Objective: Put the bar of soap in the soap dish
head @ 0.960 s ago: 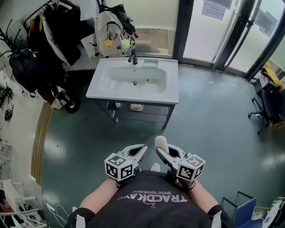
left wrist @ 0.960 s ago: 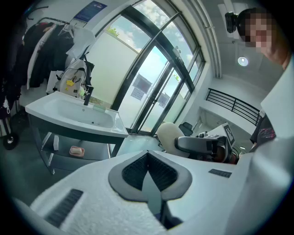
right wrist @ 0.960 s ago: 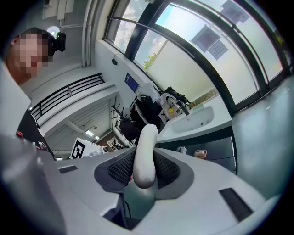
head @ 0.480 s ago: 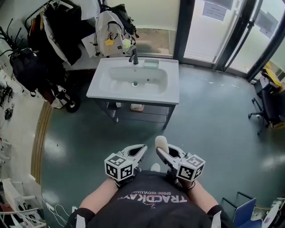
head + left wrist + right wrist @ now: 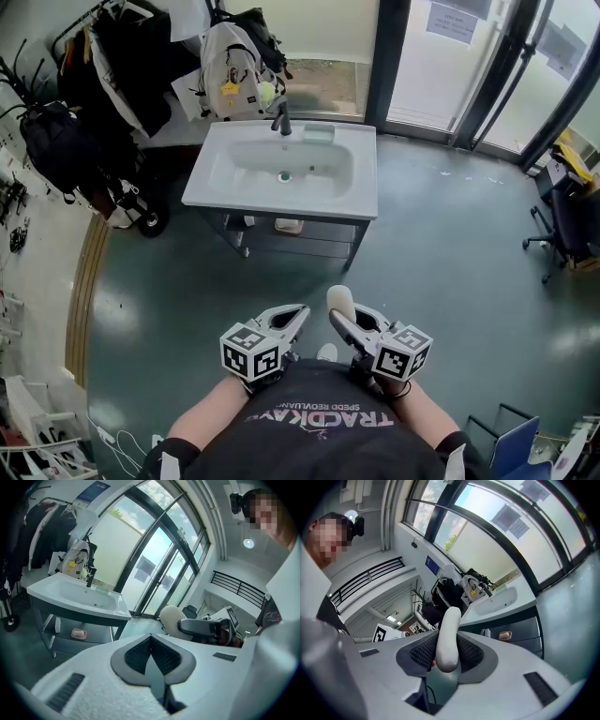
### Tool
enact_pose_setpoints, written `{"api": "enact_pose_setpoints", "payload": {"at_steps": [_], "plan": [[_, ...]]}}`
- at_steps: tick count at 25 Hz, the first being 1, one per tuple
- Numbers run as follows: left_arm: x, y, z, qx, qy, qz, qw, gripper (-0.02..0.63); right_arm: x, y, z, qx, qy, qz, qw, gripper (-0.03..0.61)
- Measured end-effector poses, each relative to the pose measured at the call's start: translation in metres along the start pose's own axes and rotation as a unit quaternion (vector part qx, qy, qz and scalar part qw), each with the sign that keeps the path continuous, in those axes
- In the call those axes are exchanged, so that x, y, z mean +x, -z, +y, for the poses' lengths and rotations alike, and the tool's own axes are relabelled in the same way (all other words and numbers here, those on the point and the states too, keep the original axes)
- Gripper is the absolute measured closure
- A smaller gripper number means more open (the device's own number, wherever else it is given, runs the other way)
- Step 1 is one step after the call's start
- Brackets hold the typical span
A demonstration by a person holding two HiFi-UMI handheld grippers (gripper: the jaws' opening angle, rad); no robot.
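Note:
A white oval bar of soap (image 5: 338, 302) stands on end between the jaws of my right gripper (image 5: 345, 319), which is shut on it; in the right gripper view the soap (image 5: 448, 637) fills the gap between the pads. My left gripper (image 5: 293, 317) is beside it, shut and empty, its pads meeting at the tips (image 5: 150, 641). Both are held close to the person's torso, well short of the white sink (image 5: 361, 187). A pale green soap dish (image 5: 317, 133) sits on the sink's back rim, right of the dark faucet (image 5: 281, 119).
A pink dish with a bar (image 5: 288, 226) lies on the shelf under the sink. Backpacks and hung coats (image 5: 234, 66) crowd the back left. Glass doors (image 5: 469, 66) line the back right, and an office chair (image 5: 562, 225) stands at the right. Green floor (image 5: 450, 244) lies between me and the sink.

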State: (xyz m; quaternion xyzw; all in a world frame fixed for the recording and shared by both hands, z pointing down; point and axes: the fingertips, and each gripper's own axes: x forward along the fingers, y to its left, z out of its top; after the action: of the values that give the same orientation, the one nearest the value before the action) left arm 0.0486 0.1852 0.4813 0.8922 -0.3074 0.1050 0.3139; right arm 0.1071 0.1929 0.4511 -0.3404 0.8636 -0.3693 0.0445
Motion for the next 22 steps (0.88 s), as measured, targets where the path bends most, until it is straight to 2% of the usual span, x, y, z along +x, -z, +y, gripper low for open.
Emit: {"api": "enact_pose_setpoints", "payload": {"at_steps": [22], "plan": [[-0.005, -0.003, 0.014, -0.007, 0.002, -0.002, 1.0, 0.604, 0.017, 0.003, 0.0, -0.014, 0.014, 0.019, 1.0, 0.463]]}}
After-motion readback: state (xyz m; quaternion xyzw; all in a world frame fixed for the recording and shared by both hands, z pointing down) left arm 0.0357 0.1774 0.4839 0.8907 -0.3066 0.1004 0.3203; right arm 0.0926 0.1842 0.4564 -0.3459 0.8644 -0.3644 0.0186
